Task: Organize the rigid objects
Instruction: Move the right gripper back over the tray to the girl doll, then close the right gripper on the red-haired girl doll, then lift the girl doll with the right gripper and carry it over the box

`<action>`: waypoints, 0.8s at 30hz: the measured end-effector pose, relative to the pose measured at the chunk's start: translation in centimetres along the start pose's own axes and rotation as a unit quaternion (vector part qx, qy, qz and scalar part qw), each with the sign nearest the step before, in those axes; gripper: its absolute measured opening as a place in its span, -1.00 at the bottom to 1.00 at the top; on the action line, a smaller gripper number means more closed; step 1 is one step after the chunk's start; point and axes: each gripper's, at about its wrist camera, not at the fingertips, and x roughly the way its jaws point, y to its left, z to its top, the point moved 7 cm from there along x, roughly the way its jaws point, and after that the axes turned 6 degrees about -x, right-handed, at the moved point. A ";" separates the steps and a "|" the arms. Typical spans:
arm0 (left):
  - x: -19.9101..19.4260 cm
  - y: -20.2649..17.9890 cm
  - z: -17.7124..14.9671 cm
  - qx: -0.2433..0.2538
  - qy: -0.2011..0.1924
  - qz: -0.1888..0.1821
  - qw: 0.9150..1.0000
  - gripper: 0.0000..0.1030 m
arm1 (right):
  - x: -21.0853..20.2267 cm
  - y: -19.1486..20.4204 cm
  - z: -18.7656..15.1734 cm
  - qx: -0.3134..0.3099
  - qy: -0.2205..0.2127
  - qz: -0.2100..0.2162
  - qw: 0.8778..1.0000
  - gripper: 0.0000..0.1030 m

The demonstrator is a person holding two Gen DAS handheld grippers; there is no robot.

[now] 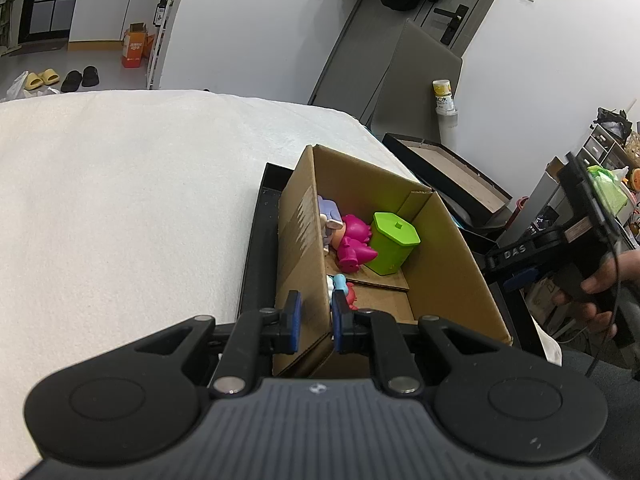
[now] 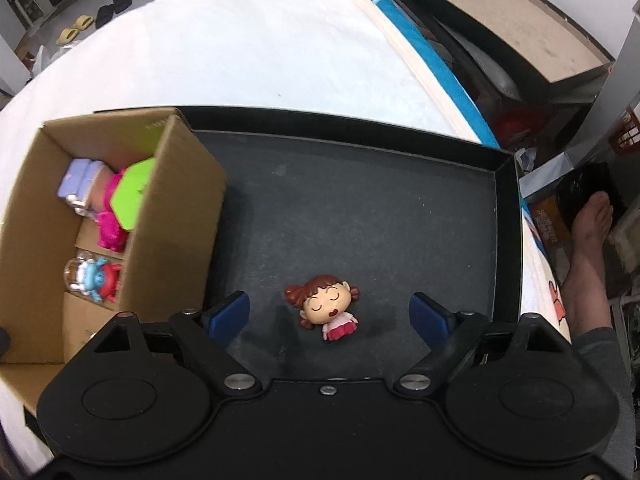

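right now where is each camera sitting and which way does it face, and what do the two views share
Left wrist: sits on the left gripper, looking forward and down along its fingers, shut on the cardboard box wall; the person's right hand shows holding the other gripper.
Right wrist: sits on the right gripper, looking steeply down into the black tray at the doll figurine between its open fingers; a bare foot shows.
Shared: the box, green container and pink toy.

left gripper (image 1: 316, 322): black body | fingers (image 1: 293, 316): blue pads | silver screws
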 end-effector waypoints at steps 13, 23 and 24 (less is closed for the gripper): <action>0.0 0.0 0.0 0.001 0.000 0.001 1.000 -0.72 | 3.1 0.3 -0.3 -0.001 0.015 -0.001 1.000 0.68; 0.2 -0.1 0.0 0.003 0.000 0.002 1.000 -0.72 | 3.6 0.4 -0.9 -0.002 0.024 -0.003 1.000 -0.14; 0.2 -0.1 -0.1 0.003 0.000 0.002 1.000 -0.72 | 3.5 0.5 -0.9 -0.006 0.025 -0.005 1.000 -0.17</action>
